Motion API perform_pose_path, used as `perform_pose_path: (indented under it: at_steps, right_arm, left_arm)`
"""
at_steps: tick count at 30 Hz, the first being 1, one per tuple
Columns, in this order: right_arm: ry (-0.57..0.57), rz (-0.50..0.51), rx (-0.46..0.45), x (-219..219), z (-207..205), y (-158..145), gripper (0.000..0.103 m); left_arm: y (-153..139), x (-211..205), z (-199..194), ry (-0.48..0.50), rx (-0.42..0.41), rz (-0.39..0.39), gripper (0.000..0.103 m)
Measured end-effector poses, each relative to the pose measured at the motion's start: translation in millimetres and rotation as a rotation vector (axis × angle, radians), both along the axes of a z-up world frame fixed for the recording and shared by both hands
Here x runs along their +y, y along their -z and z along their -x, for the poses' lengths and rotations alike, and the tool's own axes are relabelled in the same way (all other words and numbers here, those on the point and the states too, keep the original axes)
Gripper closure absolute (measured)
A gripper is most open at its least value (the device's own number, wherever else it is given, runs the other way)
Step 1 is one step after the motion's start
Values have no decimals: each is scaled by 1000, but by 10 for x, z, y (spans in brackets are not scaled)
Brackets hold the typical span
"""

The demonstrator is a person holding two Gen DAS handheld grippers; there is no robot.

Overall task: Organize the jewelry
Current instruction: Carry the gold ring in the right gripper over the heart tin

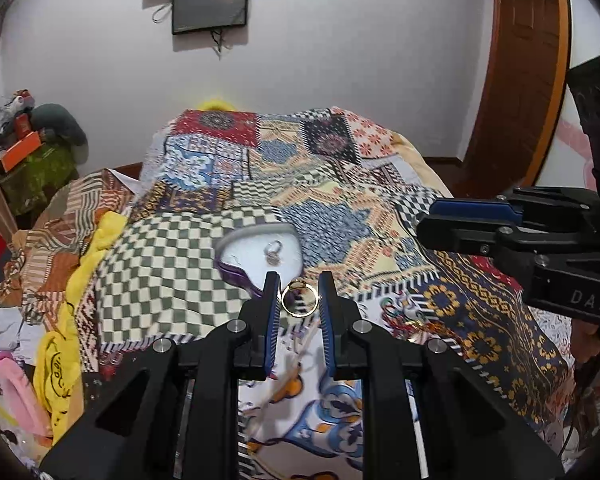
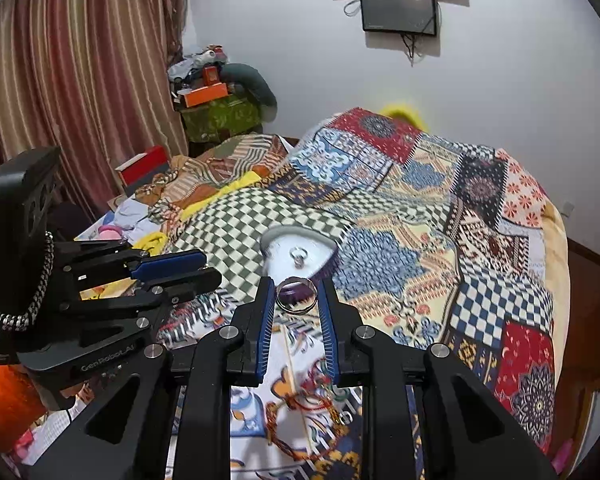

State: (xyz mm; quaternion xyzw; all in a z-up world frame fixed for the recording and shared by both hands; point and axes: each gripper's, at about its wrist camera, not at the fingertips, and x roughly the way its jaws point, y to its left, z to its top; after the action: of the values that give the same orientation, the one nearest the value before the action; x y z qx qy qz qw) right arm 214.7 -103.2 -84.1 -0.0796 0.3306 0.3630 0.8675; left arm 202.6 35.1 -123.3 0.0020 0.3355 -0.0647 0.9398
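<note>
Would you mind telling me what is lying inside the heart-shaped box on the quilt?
Inside the heart-shaped box, one silver ring rests on the pale lining. The right gripper and the band it holds hide the box's near tip.

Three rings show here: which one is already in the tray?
The stone-topped ring, lying alone in the white tray. The gold ring and silver ring are each gripped between fingers.

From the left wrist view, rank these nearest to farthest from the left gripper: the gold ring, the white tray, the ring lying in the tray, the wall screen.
1. gold ring: between the left gripper fingertips.
2. white tray: on the quilt just ahead, slightly left.
3. ring in the tray: near the tray's middle, past its near rim.
4. wall screen: high on the far wall.
</note>
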Motion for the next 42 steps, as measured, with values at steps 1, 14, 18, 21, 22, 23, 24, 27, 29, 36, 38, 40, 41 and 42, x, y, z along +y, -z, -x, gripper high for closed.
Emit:
perform_pose_path:
  at_steps: [1, 14, 18, 21, 22, 23, 24, 27, 29, 36, 38, 40, 41, 42]
  right_arm:
    - [-3, -1, -5, 28, 2, -13, 83]
    - [-19, -11, -16, 322, -230, -24, 83]
    - [-15, -9, 6, 393, -355, 32, 83]
    - [-15, 3, 33, 453, -462, 112, 83]
    - [-14, 9, 40, 469, -490, 134, 83]
    - [-13, 15, 47, 483, -523, 160, 83]
    - [-12, 21, 58, 504, -571, 202, 83]
    - [-9, 29, 83, 533, -671, 264, 83]
    - [-5, 39, 93, 561, -746, 309, 83]
    - [-4, 68, 118, 658, -949, 412, 83]
    - [-8, 74, 135, 684, -1004, 449, 83]
    - [-9, 75, 153, 700, -1055, 493, 83]
    - [-10, 76, 161, 702, -1079, 510, 83]
    - [-11, 77, 170, 708, -1103, 530, 83]
  left_arm:
    - [-19, 40, -10, -6, -3, 4, 85]
    - [-83, 314, -169, -54, -46, 22, 85]
    - [-37, 391, -278, -67, -38, 36, 85]
    - [33, 439, -372, -78, -24, 45, 85]
    - [65, 459, -412, -79, -16, 53, 85]
    - [92, 476, -442, -81, -10, 59, 85]
    - [123, 495, -487, -83, 0, 67, 85]
    - [209, 545, -615, -87, 30, 85, 85]
    - [267, 568, -701, -87, 50, 94, 85]
    - [404, 578, -936, -84, 88, 98, 85]
    - [422, 578, -994, -84, 92, 97, 85]
    - [446, 566, -1053, -80, 98, 97, 85]
    - [453, 561, -1079, -80, 99, 95, 85]
    - [461, 557, -1097, -80, 101, 94, 85]
